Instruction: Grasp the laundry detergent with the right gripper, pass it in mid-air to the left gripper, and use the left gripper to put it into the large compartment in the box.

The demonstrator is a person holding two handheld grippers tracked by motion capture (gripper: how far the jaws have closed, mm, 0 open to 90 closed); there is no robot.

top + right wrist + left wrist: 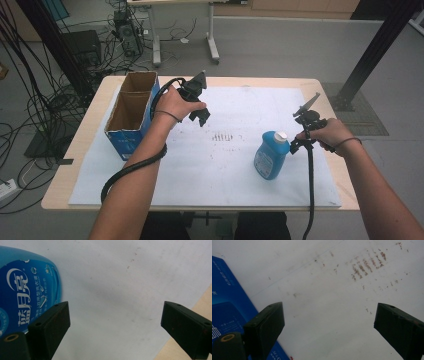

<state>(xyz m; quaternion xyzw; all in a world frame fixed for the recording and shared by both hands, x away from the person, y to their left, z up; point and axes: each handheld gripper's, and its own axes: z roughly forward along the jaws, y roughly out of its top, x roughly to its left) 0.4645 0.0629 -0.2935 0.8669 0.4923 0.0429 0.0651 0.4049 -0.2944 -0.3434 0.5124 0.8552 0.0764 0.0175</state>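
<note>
Nearest to the person, a white paper sheet (210, 170) is spread over the light wooden bench (65, 170). On this sheet, toward the right, a blue plastic bottle with a white cap (271, 154) is seen standing, a little tilted. It is held by nothing.

Just beside the bottle's cap, the right tongs (299, 145) are held in the person's right hand (327, 134). In the right gripper view the two black jaws are spread wide, with bare white paper between them — the bottle's blue label (27, 292) is seen off to one side, close to one jaw but not inside the gap. It cannot be told whether that jaw brushes the bottle.

A bit farther off, over the middle of the sheet, the left tongs (202, 118) are held in the left hand (175, 104). Their jaws are spread wide too, and nothing is pinched. Under them some small brown marks (367, 265) are seen on the paper.

Farther back, at the left edge of the bench, an open cardboard box with blue sides (131, 114) is standing. Nothing can be seen inside it.

So the work looks to be near its start. The bottle has not been gripped and has not been lifted. What is likely left — the right tongs must be put around the bottle and pressed shut, and then the bottle is probably to be carried across and put into the box.
</note>
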